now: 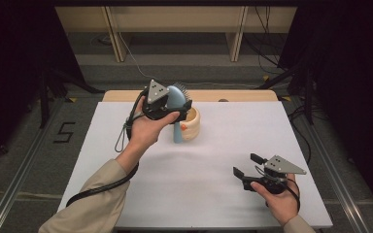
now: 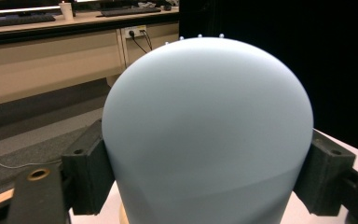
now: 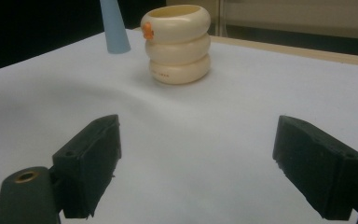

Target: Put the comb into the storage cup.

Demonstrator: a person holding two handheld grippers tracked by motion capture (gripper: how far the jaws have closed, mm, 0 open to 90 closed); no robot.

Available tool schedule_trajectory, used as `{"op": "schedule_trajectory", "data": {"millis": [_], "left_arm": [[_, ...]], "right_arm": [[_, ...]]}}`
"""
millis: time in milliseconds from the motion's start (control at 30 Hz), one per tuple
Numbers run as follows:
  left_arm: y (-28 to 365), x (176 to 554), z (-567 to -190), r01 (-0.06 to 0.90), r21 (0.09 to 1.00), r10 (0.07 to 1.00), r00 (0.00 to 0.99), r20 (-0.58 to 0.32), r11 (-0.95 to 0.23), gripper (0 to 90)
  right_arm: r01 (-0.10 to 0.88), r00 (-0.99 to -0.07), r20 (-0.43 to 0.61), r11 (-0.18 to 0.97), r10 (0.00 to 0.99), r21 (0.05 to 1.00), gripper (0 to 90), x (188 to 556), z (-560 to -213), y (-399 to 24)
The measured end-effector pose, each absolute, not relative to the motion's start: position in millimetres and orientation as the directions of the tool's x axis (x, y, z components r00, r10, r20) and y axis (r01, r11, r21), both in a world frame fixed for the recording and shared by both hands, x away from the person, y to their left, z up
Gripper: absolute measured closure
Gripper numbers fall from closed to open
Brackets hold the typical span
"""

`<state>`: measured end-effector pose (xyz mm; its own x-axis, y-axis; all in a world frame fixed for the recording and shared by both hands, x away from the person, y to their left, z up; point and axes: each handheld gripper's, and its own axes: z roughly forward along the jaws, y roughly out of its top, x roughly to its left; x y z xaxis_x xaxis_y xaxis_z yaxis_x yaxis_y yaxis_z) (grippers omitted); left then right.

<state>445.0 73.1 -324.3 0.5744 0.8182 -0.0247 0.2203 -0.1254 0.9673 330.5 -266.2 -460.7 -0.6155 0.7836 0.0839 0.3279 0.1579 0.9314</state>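
high view showed the left gripper (image 1: pixel 177 104) at the far middle of a white table (image 1: pixel 209 194), its jaws clamped on the head of a pale blue hairbrush (image 1: pixel 177 97). the brush stood nearly upright with its bristles facing away from the person, and its handle tip was down at the tabletop just beside a cream ringed holder (image 1: pixel 192 124). left gripper view had the rounded blue back of the hairbrush (image 2: pixel 205 130) pinched between both black pads, one on each side, with a few bristle tips peeking over the top edge. right gripper (image 1: pixel 247 166) rested low at the near right of the table, well apart from the brush and the holder, with its jaws spread wide and nothing between them. right gripper view looked across bare white tabletop to the holder (image 3: pixel 178 44), three stacked rings with a small orange mark near the rim, and to the tapered blue handle (image 3: pixel 114 28) reaching the table just beside it.
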Motion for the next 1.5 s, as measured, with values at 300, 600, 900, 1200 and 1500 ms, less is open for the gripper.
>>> {"op": "schedule_trajectory", "data": {"millis": [300,600,900,1200,1500], "left_arm": [[73,449,-323,0.223,0.967,0.821,0.570,-0.028,-0.123,19.4],[74,452,-320,0.221,0.968,0.825,0.564,-0.029,-0.116,19.4],[74,454,-317,0.221,0.969,0.828,0.560,-0.031,-0.113,19.4],[75,456,-314,0.224,0.968,0.832,0.553,-0.034,-0.109,19.4],[76,458,-311,0.224,0.968,0.836,0.548,-0.031,-0.110,19.4]], "right_arm": [[0.331,-0.615,0.082,0.163,0.784,0.930,16.0,330,-461,-266],[0.335,-0.613,0.085,0.162,0.786,0.928,16.1,331,-462,-267],[0.337,-0.613,0.087,0.160,0.786,0.928,16.1,331,-462,-267],[0.342,-0.610,0.087,0.163,0.787,0.925,16.1,331,-462,-267],[0.342,-0.610,0.087,0.163,0.787,0.926,16.2,331,-462,-267]]}}
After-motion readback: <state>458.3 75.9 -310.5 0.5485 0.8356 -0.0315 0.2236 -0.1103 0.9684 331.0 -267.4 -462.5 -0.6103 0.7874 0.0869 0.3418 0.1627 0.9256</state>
